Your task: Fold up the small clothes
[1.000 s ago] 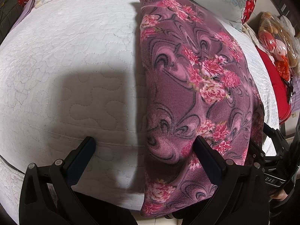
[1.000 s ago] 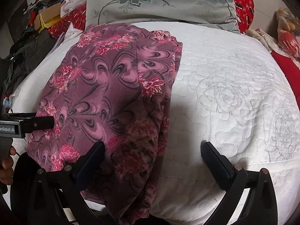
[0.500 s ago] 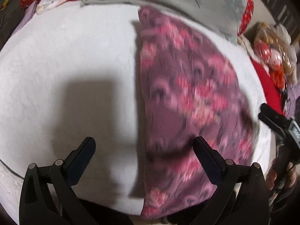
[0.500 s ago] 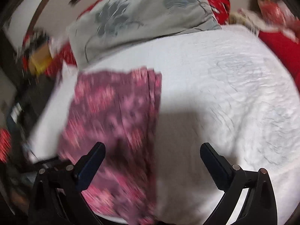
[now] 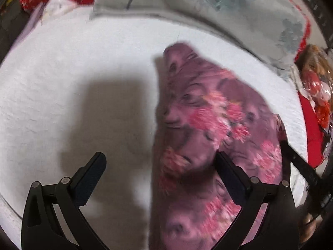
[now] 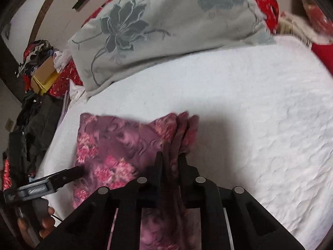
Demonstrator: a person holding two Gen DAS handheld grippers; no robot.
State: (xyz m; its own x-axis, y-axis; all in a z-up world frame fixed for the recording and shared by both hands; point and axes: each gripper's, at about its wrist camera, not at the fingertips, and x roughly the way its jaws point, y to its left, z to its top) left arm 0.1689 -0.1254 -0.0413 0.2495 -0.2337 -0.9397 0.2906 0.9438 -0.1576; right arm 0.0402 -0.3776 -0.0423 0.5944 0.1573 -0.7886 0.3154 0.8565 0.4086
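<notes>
Right wrist view, nearest first: right gripper has just been closing, and its jaws are now pinched together on the gathered right edge of the floral garment — cloth bunches up between the pads and sticks out past the tips. Judging by that, the grip is there so the edge can be carried over for the next fold, layers kept stacked instead of sliding apart. To the left in this view the left gripper pokes in at the garment's left edge, w/ a hand on its handle below.

Left wrist view: left gripper jaws stand wide apart, nothing clamped. One finger hangs over bare bedspread, the other over the garment's left part — prob. lined up to take that side, not yet on it. Frame is blurred, so fine creases can't be read.

Further out: garment lies as a narrow, already part-folded strip on the white quilted bedspread, near edge at the bed's front, far end puckered and short of the grey flower-print pillow. Past that — red bedding and a clutter pile at far left
</notes>
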